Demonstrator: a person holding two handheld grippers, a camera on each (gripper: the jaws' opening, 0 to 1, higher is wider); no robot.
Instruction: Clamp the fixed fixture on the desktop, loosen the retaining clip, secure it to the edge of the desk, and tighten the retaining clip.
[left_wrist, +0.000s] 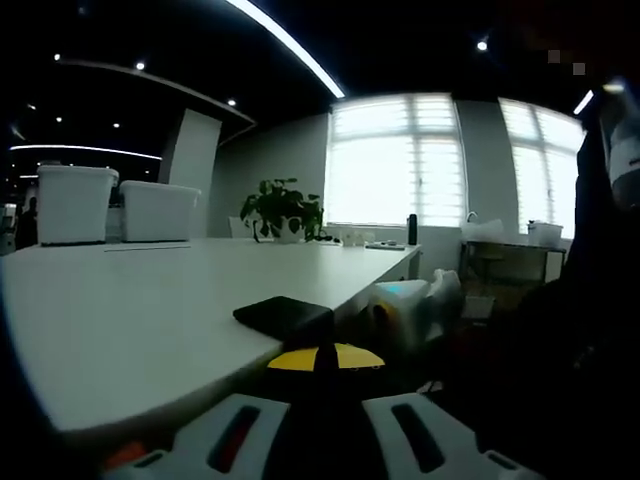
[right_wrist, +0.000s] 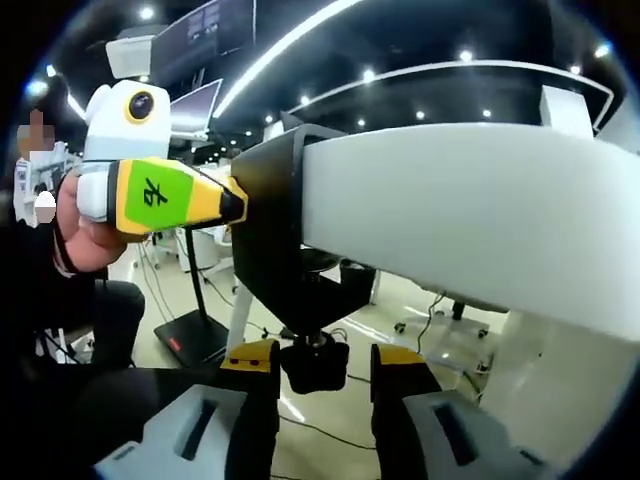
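Observation:
A black C-shaped clamp fixture sits on the edge of the white desk. Its flat top pad lies on the desk surface. My left gripper has its yellow tips pressed together against the fixture's upper part. In the right gripper view the left gripper comes in from the left with a green label, held by a hand. Below the desk hangs the fixture's black screw knob. My right gripper is open, with the knob between its yellow-tipped jaws and a small gap on the right.
Two white storage boxes and a potted plant stand at the desk's far end. A side table is by the windows. Under the desk are a black stand base, cables and chair casters.

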